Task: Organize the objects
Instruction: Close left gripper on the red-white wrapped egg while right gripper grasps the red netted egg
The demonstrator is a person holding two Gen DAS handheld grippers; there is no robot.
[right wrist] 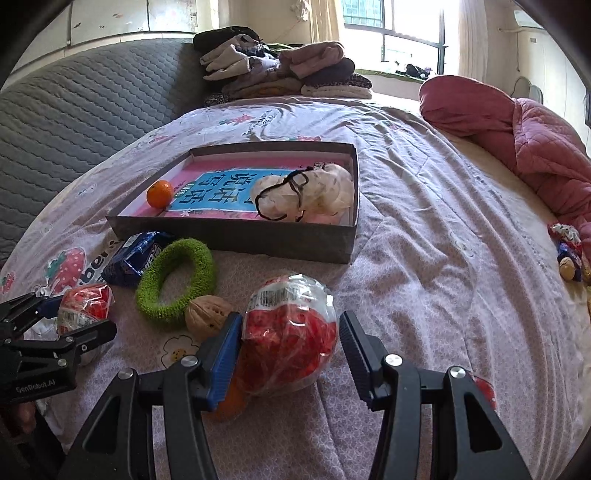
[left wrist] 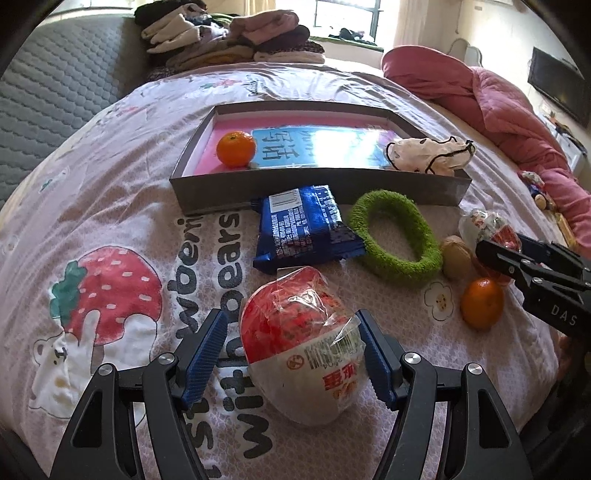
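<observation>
Where bedding (left wrist: 110,229) reads "with bears", left tongs (left wrist: 291,316) gape around one wrapped egg (left wrist: 295,354), right tongs (right wrist: 291,316) around another egg (right wrist: 291,343).

My left claw (left wrist: 293,354): black triangulated arms, silver pivot screws, blue ribbed pads. Right claw (right wrist: 291,354): same build, one blue pad, one dark. White "DAS" and "GenRobot.AI" lettering on the housings.

Sunlit window (right wrist: 391,33) behind a bed (right wrist: 424,229) — grey quilted headboard (right wrist: 74,110), folded clothes (right wrist: 280,70), pink quilt (right wrist: 535,140).
</observation>
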